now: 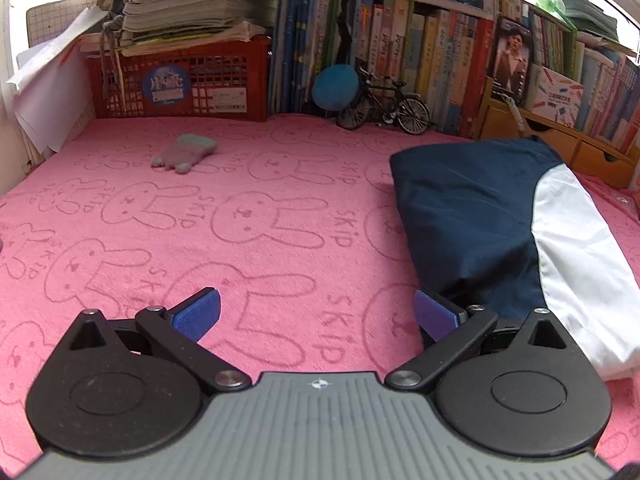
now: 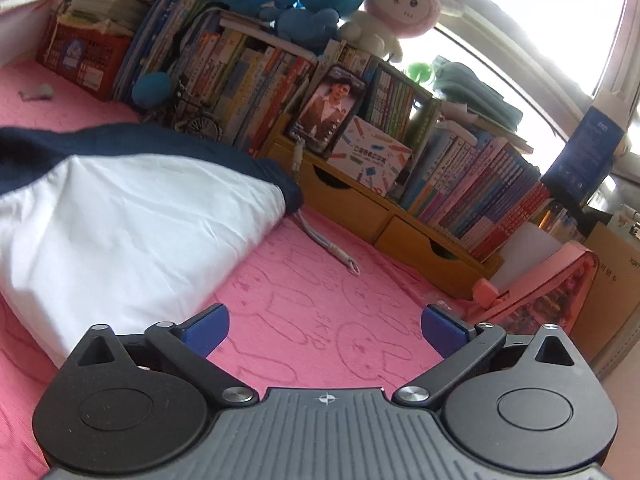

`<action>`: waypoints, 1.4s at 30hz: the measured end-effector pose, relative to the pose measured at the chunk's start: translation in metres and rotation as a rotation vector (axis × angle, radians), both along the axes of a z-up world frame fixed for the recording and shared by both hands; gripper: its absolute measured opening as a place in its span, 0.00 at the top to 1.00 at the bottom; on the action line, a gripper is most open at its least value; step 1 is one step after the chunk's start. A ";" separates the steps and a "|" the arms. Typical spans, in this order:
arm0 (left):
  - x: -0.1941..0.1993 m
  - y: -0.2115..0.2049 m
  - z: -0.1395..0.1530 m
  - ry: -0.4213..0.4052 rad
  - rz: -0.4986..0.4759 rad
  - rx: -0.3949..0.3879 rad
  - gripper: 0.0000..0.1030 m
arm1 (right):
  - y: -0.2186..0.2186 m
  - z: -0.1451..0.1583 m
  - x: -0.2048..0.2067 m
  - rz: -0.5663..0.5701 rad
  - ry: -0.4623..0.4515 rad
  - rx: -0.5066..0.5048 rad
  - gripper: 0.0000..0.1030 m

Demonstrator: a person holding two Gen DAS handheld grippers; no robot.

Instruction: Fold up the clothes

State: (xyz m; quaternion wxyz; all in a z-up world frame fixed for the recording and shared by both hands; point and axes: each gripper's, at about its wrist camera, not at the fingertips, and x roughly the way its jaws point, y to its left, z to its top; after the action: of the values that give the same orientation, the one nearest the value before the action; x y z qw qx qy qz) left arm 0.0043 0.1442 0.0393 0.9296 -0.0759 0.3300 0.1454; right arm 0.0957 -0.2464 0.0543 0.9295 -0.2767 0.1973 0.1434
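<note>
Folded navy-white garment (image 1: 476, 216) lying on pink cloth (image 1: 240, 216), possibly a tabletop, right of left gripper (image 1: 316, 316) and left of right gripper (image 2: 325, 330), fingers wide apart, empty.

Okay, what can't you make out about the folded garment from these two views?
- Garment type: folded, so sleeves, legs or collar are hidden in both views.
- Its near end: left wrist view, covered by the left gripper.
- Its far left part: right wrist view, cut off by the frame edge.
</note>
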 end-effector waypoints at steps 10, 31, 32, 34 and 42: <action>0.019 0.014 -0.028 0.123 -0.070 0.039 0.00 | -0.057 -0.032 0.013 0.445 0.327 0.163 0.00; -0.017 -0.029 0.003 0.089 -0.079 -0.008 0.00 | 0.091 -0.019 -0.073 0.505 -0.049 -0.053 0.00; -0.019 -0.026 0.003 0.089 -0.065 -0.014 0.00 | 0.105 -0.020 -0.077 0.539 -0.064 -0.094 0.00; -0.022 -0.021 0.003 0.084 -0.047 -0.023 0.00 | 0.130 -0.024 -0.075 0.575 -0.036 -0.102 0.00; -0.028 -0.013 0.009 0.054 -0.044 -0.050 0.00 | 0.167 -0.009 -0.044 0.456 -0.007 0.009 0.00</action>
State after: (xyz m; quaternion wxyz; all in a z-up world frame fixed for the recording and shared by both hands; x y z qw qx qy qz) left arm -0.0237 0.1313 0.0484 0.9211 -0.0877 0.3602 0.1185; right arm 0.0514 -0.0791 0.0448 0.8749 -0.3106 0.1257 0.3497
